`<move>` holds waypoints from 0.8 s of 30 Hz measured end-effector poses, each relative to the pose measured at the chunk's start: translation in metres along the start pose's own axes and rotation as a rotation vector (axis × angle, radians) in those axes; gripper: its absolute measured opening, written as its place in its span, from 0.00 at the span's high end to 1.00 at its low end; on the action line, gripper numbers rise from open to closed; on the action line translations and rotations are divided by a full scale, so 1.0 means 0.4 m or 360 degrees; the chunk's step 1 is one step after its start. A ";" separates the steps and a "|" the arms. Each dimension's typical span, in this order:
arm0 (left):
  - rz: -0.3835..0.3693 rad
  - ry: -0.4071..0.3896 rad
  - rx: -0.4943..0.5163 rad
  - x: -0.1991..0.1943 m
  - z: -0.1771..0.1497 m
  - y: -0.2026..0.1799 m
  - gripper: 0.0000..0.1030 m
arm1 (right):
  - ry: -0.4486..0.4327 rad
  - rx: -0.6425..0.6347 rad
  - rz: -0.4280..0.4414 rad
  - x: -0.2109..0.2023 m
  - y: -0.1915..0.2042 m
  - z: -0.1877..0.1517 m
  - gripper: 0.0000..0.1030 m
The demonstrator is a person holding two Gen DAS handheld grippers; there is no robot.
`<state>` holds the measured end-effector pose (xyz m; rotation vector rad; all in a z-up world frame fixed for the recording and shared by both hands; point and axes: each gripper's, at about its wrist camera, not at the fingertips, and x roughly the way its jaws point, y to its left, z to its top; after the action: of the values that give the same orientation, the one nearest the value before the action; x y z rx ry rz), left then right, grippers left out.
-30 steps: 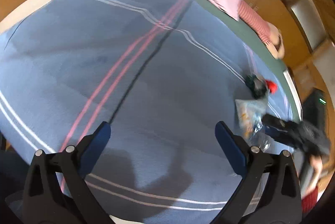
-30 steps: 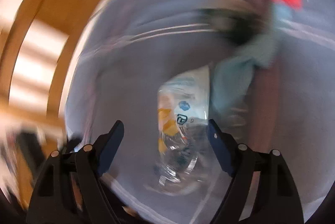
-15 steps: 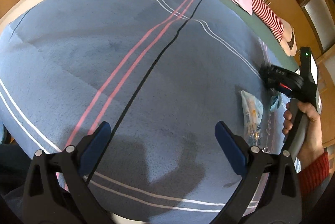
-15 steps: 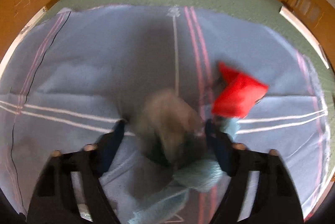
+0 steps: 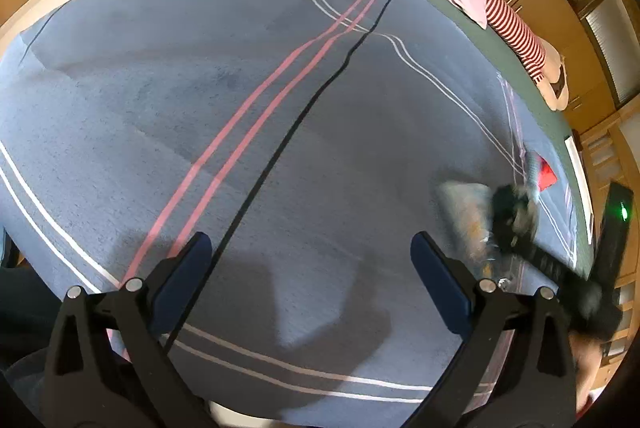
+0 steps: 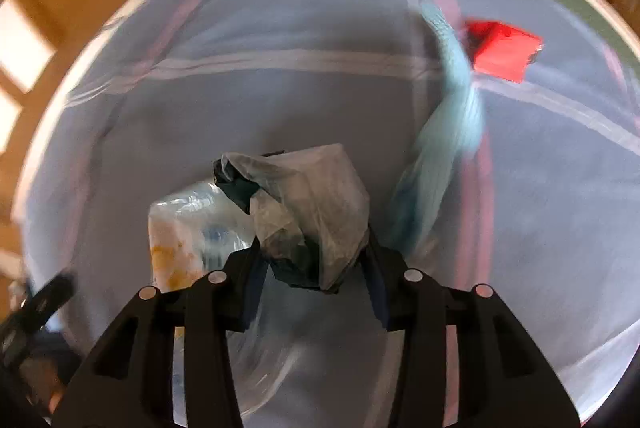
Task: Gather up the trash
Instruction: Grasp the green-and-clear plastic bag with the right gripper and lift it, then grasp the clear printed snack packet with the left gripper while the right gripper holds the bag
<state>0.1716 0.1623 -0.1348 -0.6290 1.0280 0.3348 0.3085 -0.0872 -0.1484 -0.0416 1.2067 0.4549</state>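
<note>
On the blue striped blanket (image 6: 280, 100) lie one red crumpled wrapper (image 6: 502, 48), one light-blue cloth (image 6: 448, 132) and one clear plastic bag with orange print (image 6: 180, 228). The right gripper (image 6: 314, 264) is clamped on a crumpled grey-and-black wrapper (image 6: 308, 204), directly above the clear bag. The left gripper (image 5: 308, 268) hovers wide apart, holding nothing, over bare blanket.
</note>
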 end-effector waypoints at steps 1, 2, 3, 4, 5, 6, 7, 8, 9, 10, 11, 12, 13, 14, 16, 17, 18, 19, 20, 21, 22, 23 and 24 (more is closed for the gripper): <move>0.0000 -0.0011 0.0002 -0.004 -0.001 0.000 0.04 | 0.0014 -0.0009 0.0046 -0.002 0.019 -0.016 0.57; 0.0004 -0.0019 0.0000 -0.007 -0.003 0.000 0.04 | 0.0026 -0.0015 0.0097 -0.003 0.036 -0.030 0.57; 0.0009 -0.0029 -0.0004 -0.009 -0.004 0.002 0.04 | 0.0048 -0.0029 0.0181 -0.004 0.062 -0.048 0.57; 0.0019 -0.0041 -0.0013 -0.013 -0.004 0.005 0.04 | 0.0066 -0.0041 0.0228 -0.010 0.087 -0.063 0.57; 0.0033 -0.0059 -0.0029 -0.018 -0.003 0.012 0.04 | 0.0079 -0.0050 0.0265 -0.012 0.103 -0.076 0.57; 0.0042 -0.0071 -0.0046 -0.022 -0.002 0.018 0.04 | 0.0087 -0.0054 0.0295 -0.014 0.115 -0.083 0.57; 0.0046 -0.0079 -0.0068 -0.023 -0.001 0.024 0.04 | 0.0078 -0.0051 0.0313 -0.020 0.123 -0.088 0.57; 0.0044 -0.0076 -0.0080 -0.022 0.000 0.027 0.04 | 0.0036 -0.0035 0.0299 -0.033 0.123 -0.090 0.57; 0.0042 -0.0071 -0.0079 -0.021 0.000 0.026 0.04 | -0.0028 -0.0015 0.0271 -0.050 0.114 -0.087 0.57; 0.0034 -0.0069 -0.0057 -0.021 -0.001 0.019 0.04 | -0.0117 0.0013 0.0237 -0.076 0.104 -0.087 0.57; 0.0025 -0.0074 -0.0035 -0.023 -0.002 0.012 0.04 | -0.0194 0.0043 0.0219 -0.098 0.093 -0.083 0.57; 0.0013 -0.0084 -0.0006 -0.026 -0.003 0.003 0.04 | -0.0301 0.0094 0.0212 -0.137 0.074 -0.085 0.57; -0.0008 -0.0097 0.0036 -0.030 -0.006 -0.011 0.04 | -0.0374 0.0129 0.0210 -0.167 0.060 -0.090 0.57; -0.0038 -0.0107 0.0083 -0.035 -0.010 -0.026 0.04 | -0.0421 0.0151 0.0202 -0.186 0.051 -0.089 0.57; -0.0120 -0.0098 0.0176 -0.037 -0.019 -0.057 0.04 | -0.0540 0.0199 0.0160 -0.236 0.029 -0.091 0.57; -0.0150 -0.0078 0.0212 -0.034 -0.024 -0.070 0.03 | -0.0581 0.0223 0.0146 -0.259 0.013 -0.092 0.57; -0.0186 -0.0035 0.0263 -0.026 -0.031 -0.087 0.03 | -0.0625 0.0267 0.0144 -0.286 -0.003 -0.100 0.57; -0.0202 -0.0002 0.0295 -0.019 -0.037 -0.097 0.03 | -0.0646 0.0298 0.0153 -0.296 -0.023 -0.102 0.57; -0.0211 0.0046 0.0338 -0.008 -0.045 -0.110 0.03 | -0.0668 0.0336 0.0166 -0.316 -0.043 -0.113 0.57; -0.0209 0.0083 0.0375 0.001 -0.052 -0.121 0.03 | -0.0689 0.0379 0.0177 -0.333 -0.056 -0.125 0.57; -0.0208 0.0105 0.0396 0.007 -0.056 -0.127 0.03 | -0.0700 0.0401 0.0177 -0.343 -0.062 -0.139 0.57; -0.0209 0.0136 0.0424 0.014 -0.062 -0.135 0.03 | -0.0711 0.0422 0.0175 -0.352 -0.065 -0.149 0.57; -0.0206 0.0158 0.0444 0.020 -0.066 -0.140 0.03 | -0.0715 0.0433 0.0170 -0.360 -0.063 -0.161 0.57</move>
<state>0.1873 0.1020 -0.1331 -0.4602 1.0991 0.0445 0.2205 -0.1732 -0.0465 0.3440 0.8202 0.3648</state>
